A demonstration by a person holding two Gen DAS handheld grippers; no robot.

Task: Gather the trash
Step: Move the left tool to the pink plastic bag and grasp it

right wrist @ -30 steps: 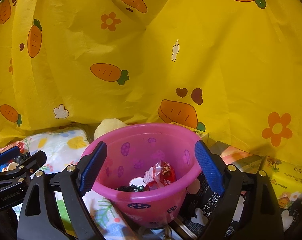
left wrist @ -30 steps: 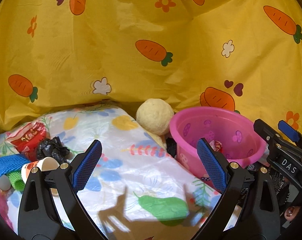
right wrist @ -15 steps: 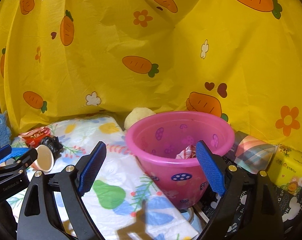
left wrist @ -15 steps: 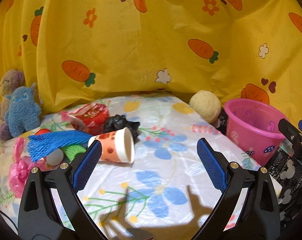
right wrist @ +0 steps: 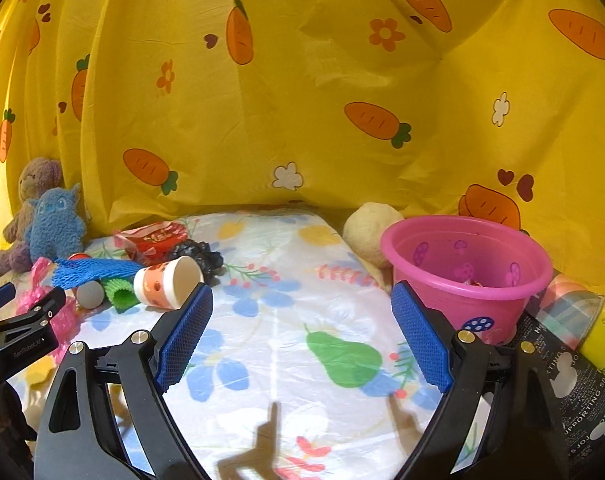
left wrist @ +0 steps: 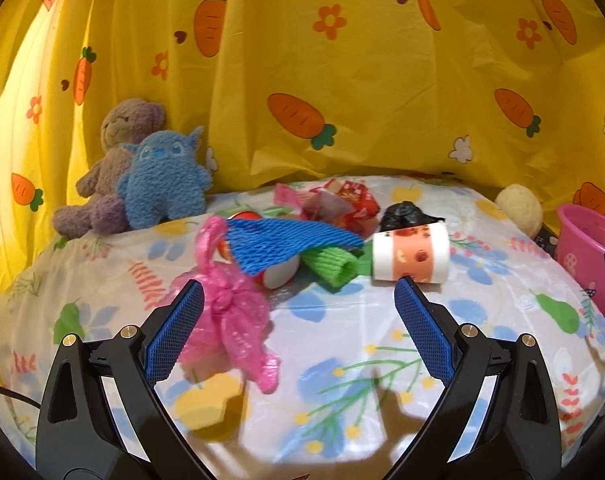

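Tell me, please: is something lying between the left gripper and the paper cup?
Nothing visible does. The left gripper is open, and only bare tablecloth lies before the paper cup; the pink plastic bag sits off to the left.

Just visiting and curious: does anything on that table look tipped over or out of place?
Yes. The paper cup lies on its side among a loose litter pile: blue foam net, pink plastic bag, red wrapper. None is in the pink bucket.

trash pile ahead of you on floral sheet | paper cup (left wrist: 411, 253) on its side, mouth to your right | blue foam net (left wrist: 286, 243) draped over green foam net (left wrist: 331, 267) | crumpled pink bag (left wrist: 231, 312) nearest | black wad (left wrist: 403, 216), red wrapper (left wrist: 344, 197) behind | pink bucket (right wrist: 464, 272) upright, far right, some trash inside
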